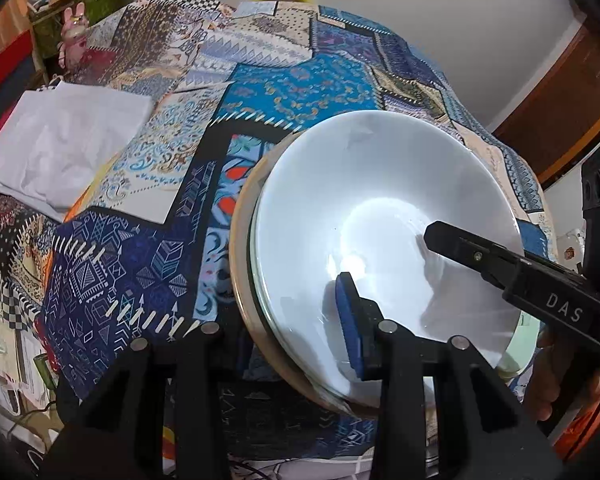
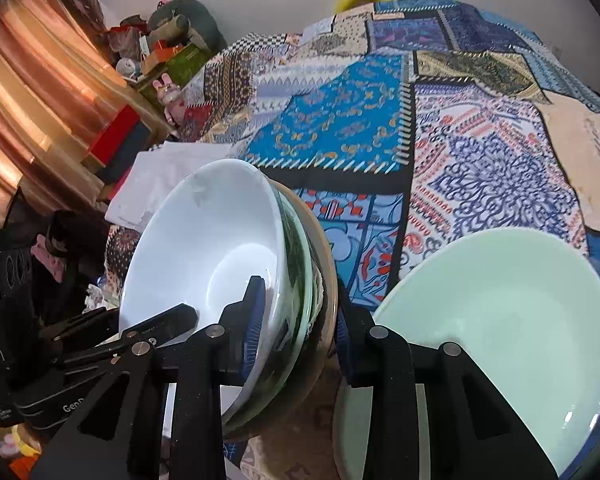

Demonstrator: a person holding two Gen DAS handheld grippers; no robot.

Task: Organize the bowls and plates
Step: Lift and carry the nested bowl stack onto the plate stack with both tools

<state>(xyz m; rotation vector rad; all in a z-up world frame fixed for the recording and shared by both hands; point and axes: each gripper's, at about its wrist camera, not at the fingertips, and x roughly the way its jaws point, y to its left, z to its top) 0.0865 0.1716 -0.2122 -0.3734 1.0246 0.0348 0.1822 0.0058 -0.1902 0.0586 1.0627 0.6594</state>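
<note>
Stack of bowls [image 2: 260, 280] tilted up on edge, pinched at the near rim between the pads of the right gripper [image 2: 300, 320], narrow. Left gripper [image 1: 292, 320] clamped on the opposite rim, also narrow. Green plate [image 2: 500, 340] just right of the right gripper, flat on the bed [image 2: 340, 120], the likely landing spot.

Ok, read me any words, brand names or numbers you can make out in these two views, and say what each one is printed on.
"DAS": white letters on the black body of the right gripper, seen from the left wrist.
"GenD": white letters, cut off by the frame in front, on the black body of the left gripper, seen from the right wrist.
Small white print lower on that body: too small to read.
The bowl stack: no text.
</note>
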